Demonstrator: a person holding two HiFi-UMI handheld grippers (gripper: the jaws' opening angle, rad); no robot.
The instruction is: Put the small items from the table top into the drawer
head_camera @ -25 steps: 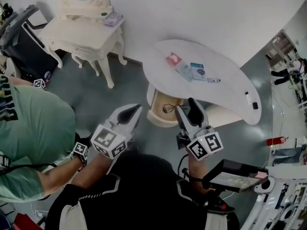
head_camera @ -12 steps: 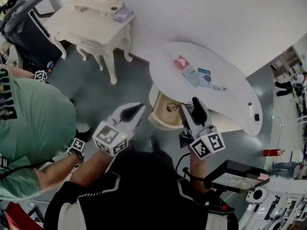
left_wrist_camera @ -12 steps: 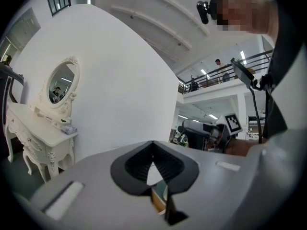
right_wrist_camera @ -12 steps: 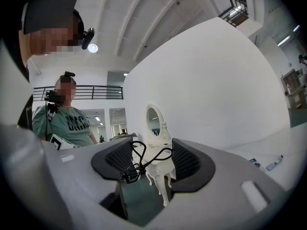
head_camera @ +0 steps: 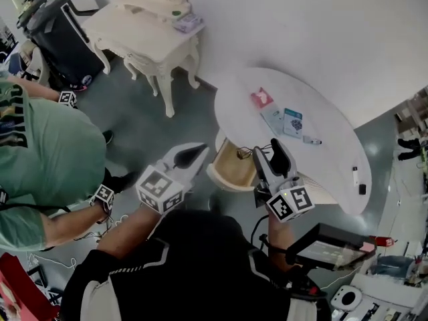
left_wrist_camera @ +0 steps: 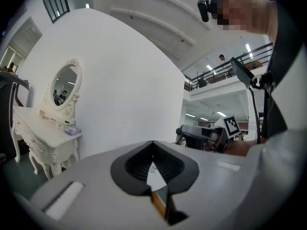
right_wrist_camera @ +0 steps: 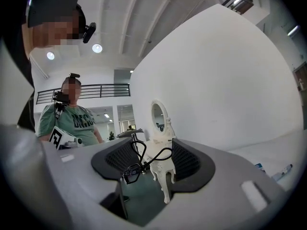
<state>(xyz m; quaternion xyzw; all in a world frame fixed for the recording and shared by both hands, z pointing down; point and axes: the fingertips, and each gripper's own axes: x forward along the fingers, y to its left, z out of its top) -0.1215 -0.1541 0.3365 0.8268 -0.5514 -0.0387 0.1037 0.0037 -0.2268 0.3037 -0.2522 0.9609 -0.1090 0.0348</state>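
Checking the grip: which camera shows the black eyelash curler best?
The right gripper view: the eyelash curler sits large between its fingers. The head view shows only a tiny dark tangle; the left gripper view shows nothing of it.

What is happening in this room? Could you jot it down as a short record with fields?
Left gripper: jaws shut together, nothing between them
Right gripper: shut on a black wire eyelash curler
Drawer: wood-lined drawer, open below the table
Table: white curved table top
Items on table: pink packet, teal card, pale blue packet, small pen-like stick
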